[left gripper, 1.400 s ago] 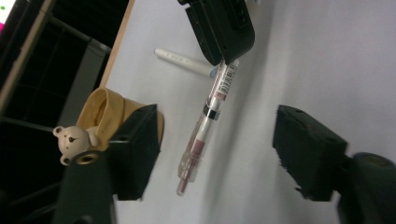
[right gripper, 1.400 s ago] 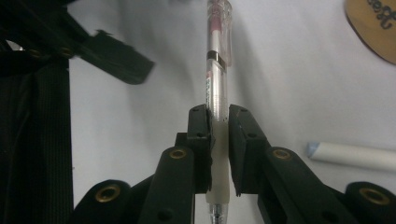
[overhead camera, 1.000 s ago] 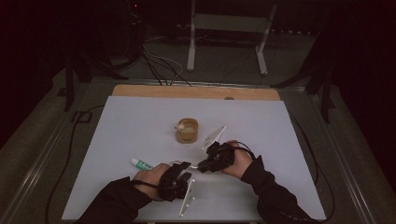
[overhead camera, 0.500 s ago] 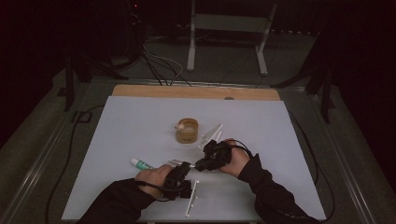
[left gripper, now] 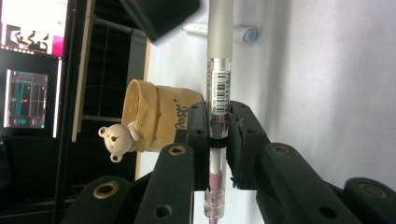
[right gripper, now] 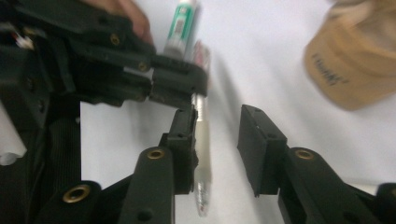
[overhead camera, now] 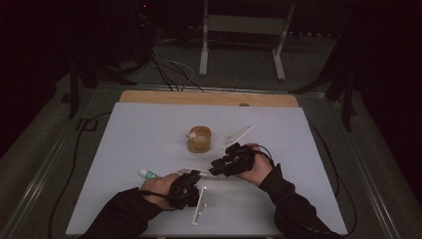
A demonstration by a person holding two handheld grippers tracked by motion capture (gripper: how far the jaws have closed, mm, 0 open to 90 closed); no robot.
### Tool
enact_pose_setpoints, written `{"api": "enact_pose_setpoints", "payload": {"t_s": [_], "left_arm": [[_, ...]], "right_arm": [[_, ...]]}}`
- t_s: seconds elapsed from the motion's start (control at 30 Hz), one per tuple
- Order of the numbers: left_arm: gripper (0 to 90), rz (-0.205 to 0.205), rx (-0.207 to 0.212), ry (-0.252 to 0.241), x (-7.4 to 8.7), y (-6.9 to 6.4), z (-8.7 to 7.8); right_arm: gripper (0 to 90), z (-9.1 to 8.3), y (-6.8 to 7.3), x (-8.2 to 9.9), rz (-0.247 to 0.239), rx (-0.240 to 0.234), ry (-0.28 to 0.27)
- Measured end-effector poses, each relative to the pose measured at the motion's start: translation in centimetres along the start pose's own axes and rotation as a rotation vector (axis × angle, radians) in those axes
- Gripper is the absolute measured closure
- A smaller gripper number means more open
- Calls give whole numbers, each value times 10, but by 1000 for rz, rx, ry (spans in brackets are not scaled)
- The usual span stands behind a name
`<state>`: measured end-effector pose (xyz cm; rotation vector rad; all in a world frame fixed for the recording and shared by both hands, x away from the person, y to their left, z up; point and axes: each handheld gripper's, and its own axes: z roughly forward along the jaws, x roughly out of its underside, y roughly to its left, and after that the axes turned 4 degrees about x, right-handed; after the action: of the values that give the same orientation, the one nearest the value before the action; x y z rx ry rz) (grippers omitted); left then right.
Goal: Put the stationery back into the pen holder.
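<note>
A clear pen (left gripper: 218,88) with a barcode label and a frosted cap runs between the jaws of my left gripper (left gripper: 218,119), which is shut on it. In the right gripper view the same pen (right gripper: 201,140) lies between the jaws of my right gripper (right gripper: 217,126). Those jaws have just been opening: the pen rests against the left pad and the right pad stands clear. The left gripper (right gripper: 175,81) clamps the pen's far part. In the high view both grippers, left (overhead camera: 195,177) and right (overhead camera: 219,168), meet tip to tip near the table's front.
A tan cup (overhead camera: 200,139) with a small bear figure stands just beyond the grippers. A green-and-white tube (overhead camera: 148,173) lies by the left hand, and a white stick-like object (overhead camera: 199,206) lies near the front edge. A flat white object (overhead camera: 238,134) lies right of the cup.
Both hands have stayed almost in place, with the gripper tips close together. The high view is too small to show any difference in the jaws.
</note>
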<state>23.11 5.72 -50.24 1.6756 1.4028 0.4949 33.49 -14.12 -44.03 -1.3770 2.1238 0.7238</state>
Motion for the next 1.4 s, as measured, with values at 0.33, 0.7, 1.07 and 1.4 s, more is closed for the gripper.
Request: {"api": "enact_pose_setpoints", "payload": {"t_s": [0.33, 0.7, 1.07, 1.4], "left_arm": [[807, -143, 61, -102, 9, 10, -4], [807, -317, 114, -196, 15, 26, -14], [807, -529, 188, -322, 20, 53, -24], [807, -669, 245, -393, 29, 73, -30]], "right_arm": [[586, -34, -11, 12, 57, 82, -134], [378, -38, -13, 36, 89, 152, -139], [134, -27, -8, 52, 104, 99, -141], [93, -24, -4, 68, 73, 113, -153]]}}
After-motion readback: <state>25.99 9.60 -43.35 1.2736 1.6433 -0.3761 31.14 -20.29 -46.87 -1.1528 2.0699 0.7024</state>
